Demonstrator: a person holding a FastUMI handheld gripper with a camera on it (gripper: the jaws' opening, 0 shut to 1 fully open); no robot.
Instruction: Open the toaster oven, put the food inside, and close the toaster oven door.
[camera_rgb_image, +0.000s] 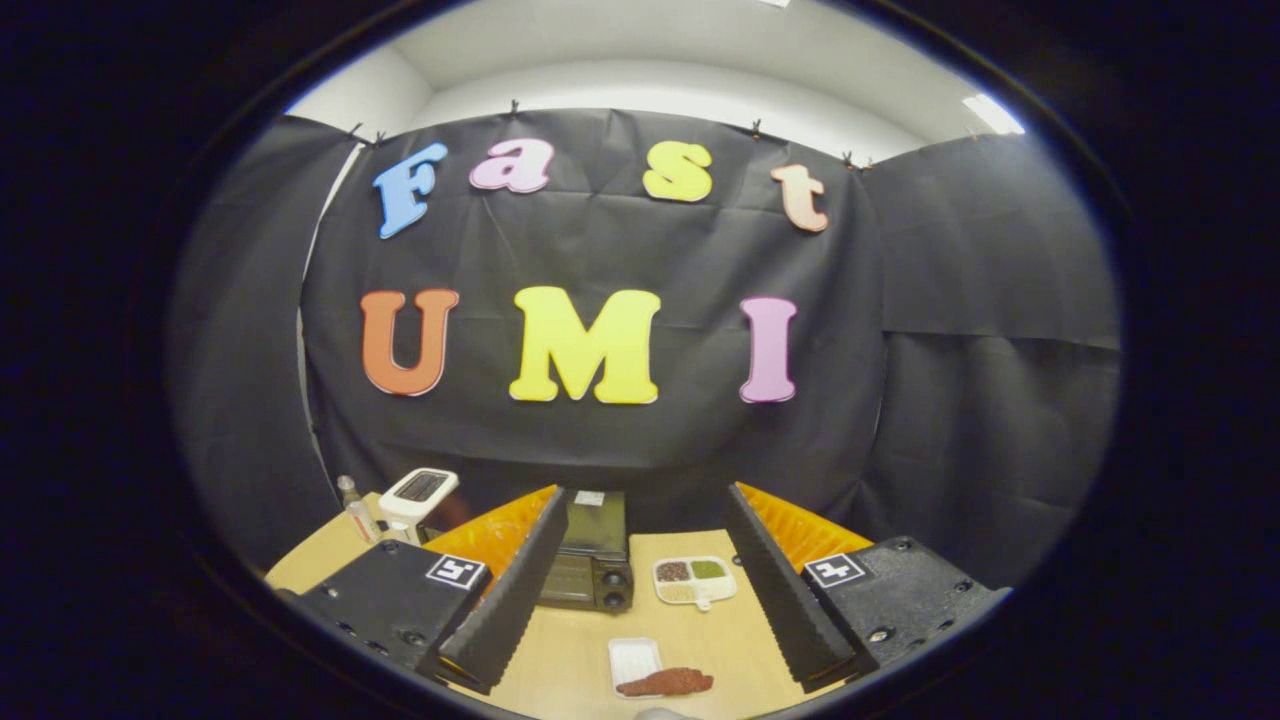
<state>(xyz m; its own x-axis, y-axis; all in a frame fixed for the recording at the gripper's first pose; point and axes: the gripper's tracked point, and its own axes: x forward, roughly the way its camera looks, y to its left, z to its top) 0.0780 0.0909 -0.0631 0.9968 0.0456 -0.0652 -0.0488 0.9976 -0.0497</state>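
One gripper (640, 600) with two fingers spread wide, gripping nothing; one toaster oven (590, 560) on the wooden table (560, 660), door closed, just beyond the left finger; one brown piece of food (665, 683) between the fingers, lying partly on one small white tray (633, 657); one white dish (694, 581) with three compartments beside the oven; one white appliance (418, 497) and one small bottle (357, 510) farther left.
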